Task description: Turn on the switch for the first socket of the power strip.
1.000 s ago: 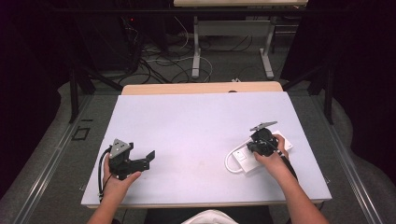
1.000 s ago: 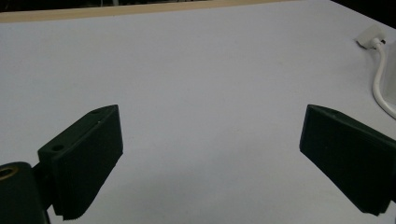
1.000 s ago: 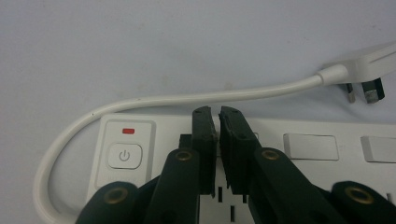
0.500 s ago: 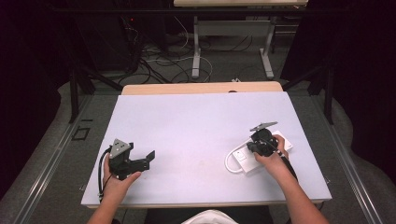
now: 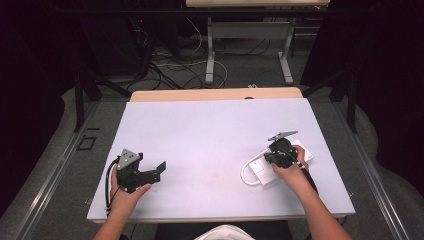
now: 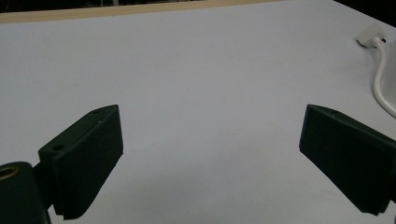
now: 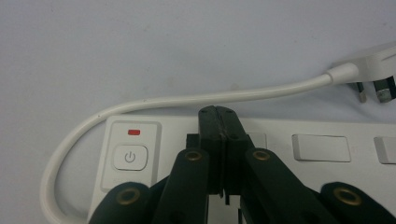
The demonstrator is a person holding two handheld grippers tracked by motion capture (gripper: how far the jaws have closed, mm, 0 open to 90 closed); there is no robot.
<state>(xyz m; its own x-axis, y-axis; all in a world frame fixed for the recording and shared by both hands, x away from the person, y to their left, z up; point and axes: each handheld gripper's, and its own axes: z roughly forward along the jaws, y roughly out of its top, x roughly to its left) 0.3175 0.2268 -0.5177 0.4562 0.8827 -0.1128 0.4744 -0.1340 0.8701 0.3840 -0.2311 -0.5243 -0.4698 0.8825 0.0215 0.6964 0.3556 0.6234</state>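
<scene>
A white power strip (image 5: 282, 167) lies at the right of the pale table (image 5: 210, 140), its white cable (image 7: 154, 105) looping round to a white plug (image 7: 373, 70). The strip has a power button (image 7: 130, 157) under a small red mark. My right gripper (image 7: 218, 116) is shut, its jaws pressed together with nothing between them, tips down over the strip's top face beside the button. In the high view the right gripper (image 5: 274, 157) sits over the strip. My left gripper (image 5: 160, 169) rests at the table's left, held by a hand, jaws wide apart over bare table (image 6: 210, 93).
The cable (image 6: 380, 84) and plug (image 6: 371, 35) lie at the far right in the left gripper view. A wooden strip (image 5: 215, 94) runs along the table's far edge. Beyond it on the floor are table legs (image 5: 210, 50) and loose cables (image 5: 170, 60).
</scene>
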